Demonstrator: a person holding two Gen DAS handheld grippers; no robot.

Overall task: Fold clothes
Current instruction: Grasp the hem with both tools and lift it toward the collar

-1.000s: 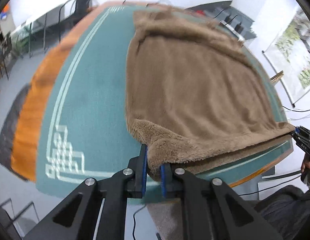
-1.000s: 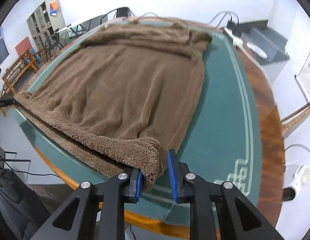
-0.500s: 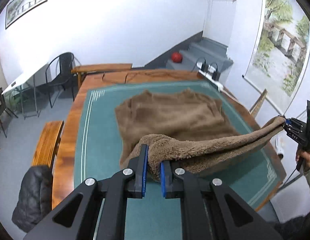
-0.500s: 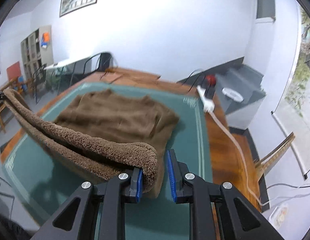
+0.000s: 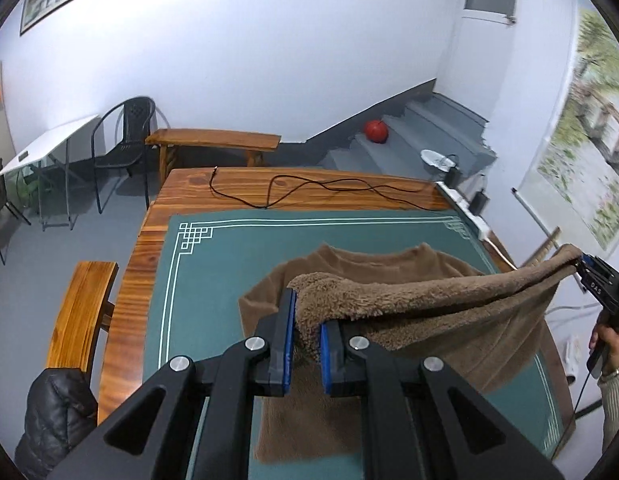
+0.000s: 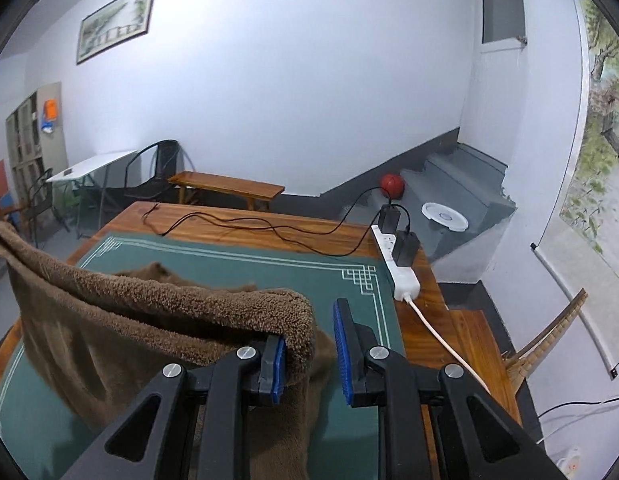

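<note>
black cable (image 5: 293, 188) beyond fleece sweater (image 5: 409, 292)

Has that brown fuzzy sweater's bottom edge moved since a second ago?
Yes. The brown sweater's hem, then lying at the near edge of the green table mat, now hangs lifted above it, carried toward the collar.

Brown fleecy garment (image 5: 429, 292) over green cloth (image 5: 213, 280) edged with white line-and-fret border. Orange-brown wooden table (image 5: 301, 188), black cable (image 5: 309, 188). Red ball (image 5: 376, 131) on far grey steps (image 5: 425, 128).
</note>
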